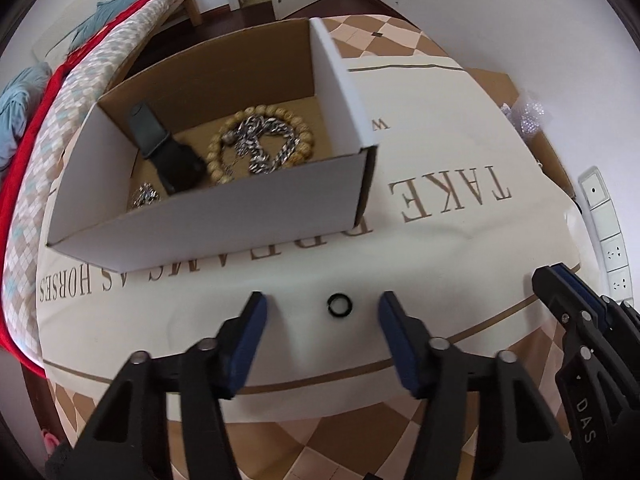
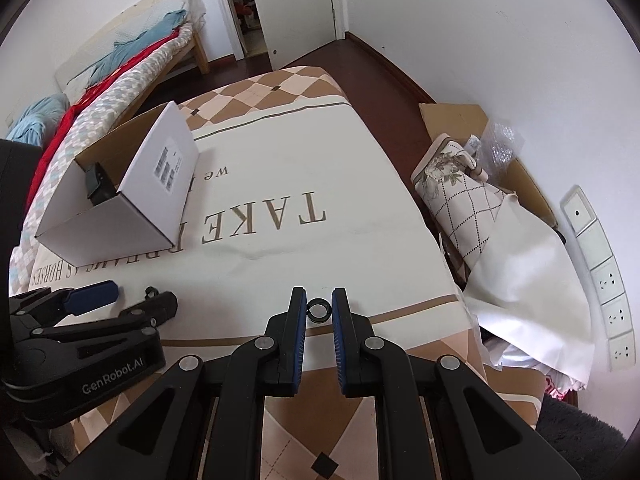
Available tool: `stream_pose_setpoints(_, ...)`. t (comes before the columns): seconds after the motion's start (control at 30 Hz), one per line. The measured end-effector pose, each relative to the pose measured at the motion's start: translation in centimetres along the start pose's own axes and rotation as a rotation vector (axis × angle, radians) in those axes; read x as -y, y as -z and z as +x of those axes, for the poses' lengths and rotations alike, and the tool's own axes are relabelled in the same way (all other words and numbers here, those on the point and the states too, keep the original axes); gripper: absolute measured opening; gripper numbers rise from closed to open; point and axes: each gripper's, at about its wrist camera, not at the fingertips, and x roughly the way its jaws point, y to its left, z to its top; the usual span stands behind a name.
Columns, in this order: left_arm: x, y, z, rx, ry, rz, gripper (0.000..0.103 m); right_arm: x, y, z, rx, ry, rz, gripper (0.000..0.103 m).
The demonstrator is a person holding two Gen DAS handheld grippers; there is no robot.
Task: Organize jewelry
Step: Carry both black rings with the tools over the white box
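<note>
A small black ring lies on the cream cloth between the open fingers of my left gripper. In the right wrist view my right gripper is shut on a second black ring, held just above the cloth. An open white cardboard box stands behind; it holds a beaded bracelet, a silver chain, a black watch strap and a small silver piece. The box also shows in the right wrist view. My left gripper shows there at the left, my right gripper at the left wrist view's right edge.
The cloth with brown lettering covers a checked bed. A rolled patterned fabric, bubble wrap and cardboard lie at the right beside a wall with sockets. Another bed with red and blue bedding stands at the left.
</note>
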Motion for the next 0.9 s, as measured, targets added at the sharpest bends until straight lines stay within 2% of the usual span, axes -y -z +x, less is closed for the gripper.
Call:
stream_pose_setpoints(0.07,0.2,-0.1,0.0,0.005,0.007,0.004,0.026,0.0,0.0,0.1,-0.001,0.000,0.004,0.013)
stream_pose_setpoints(0.13,0.4,-0.3,0.0,0.009,0.008,0.017,0.010,-0.1,-0.1,0.1,-0.001,0.000,0.005,0.013)
stream_pose_setpoints(0.37,-0.4,0.3,-0.8,0.027,0.002,0.000,0.010,-0.4,-0.7,-1.2,0.025,-0.016,0.016,0.014)
stream_pose_setpoints(0.63,-3.0,0.5,-5.5,0.099,0.014,-0.031,0.010,-1.5,-2.5,-4.2,0.086,-0.076,0.032,0.013)
stream_pose_setpoints(0.77,-6.4,-0.8,-9.7,0.165,0.039,-0.076,0.010,-3.2,-4.3,-5.7,0.108,-0.147,0.035,0.013)
stream_pose_setpoints(0.9,-10.3,-3.2,-12.2,0.218,0.013,-0.105,0.010,-6.0,-7.2,-6.0,0.099,-0.272,0.028,0.013)
